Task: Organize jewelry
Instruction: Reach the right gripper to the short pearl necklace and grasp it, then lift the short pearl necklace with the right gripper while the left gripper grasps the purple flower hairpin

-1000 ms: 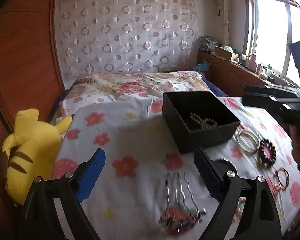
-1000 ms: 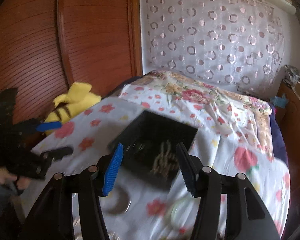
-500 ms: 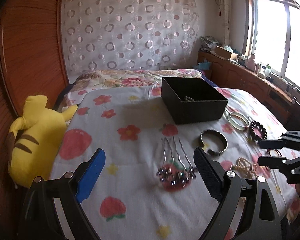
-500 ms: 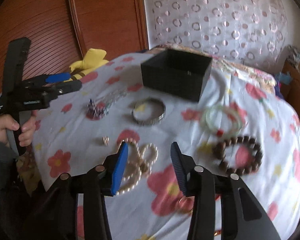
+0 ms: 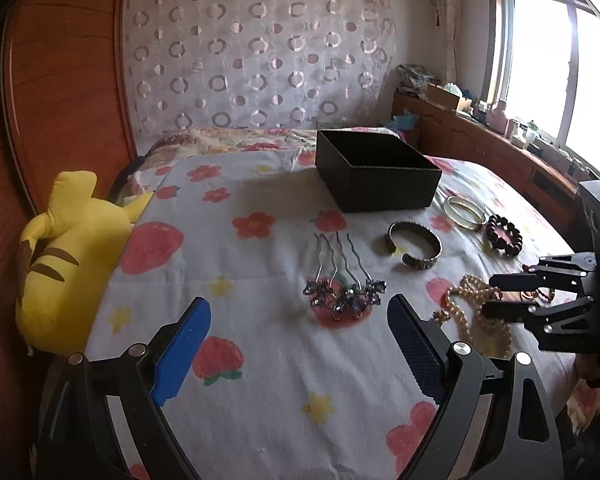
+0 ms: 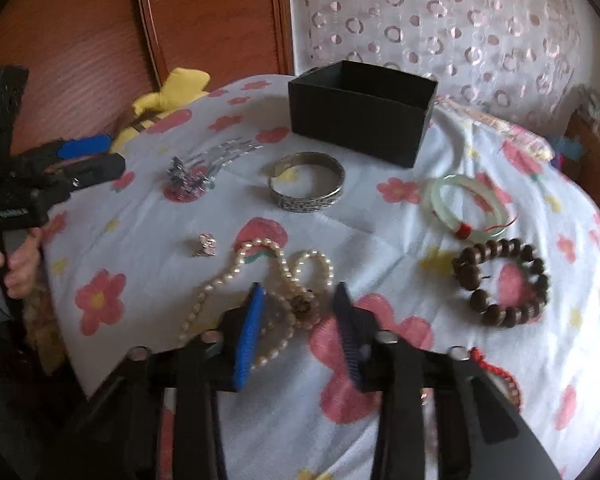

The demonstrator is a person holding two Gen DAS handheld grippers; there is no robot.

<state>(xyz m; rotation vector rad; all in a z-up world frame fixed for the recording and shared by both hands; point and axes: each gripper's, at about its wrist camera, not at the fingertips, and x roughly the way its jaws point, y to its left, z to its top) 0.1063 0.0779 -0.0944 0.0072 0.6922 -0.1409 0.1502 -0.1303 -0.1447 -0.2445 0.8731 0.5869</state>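
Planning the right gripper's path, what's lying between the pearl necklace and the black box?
The silver cuff bangle lies on the bedspread between the pearl necklace and the black box, touching neither. The right wrist view shows it most plainly.

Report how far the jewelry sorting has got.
Done: nothing can be confirmed; the black box hides its contents from both views. In hand: the right claw is open, straddling the pearl necklace, not gripping it. The left claw is open near the hairpins. Left on the bedspread: hairpins, silver bangle, green bangle, wooden bead bracelet, small charm.
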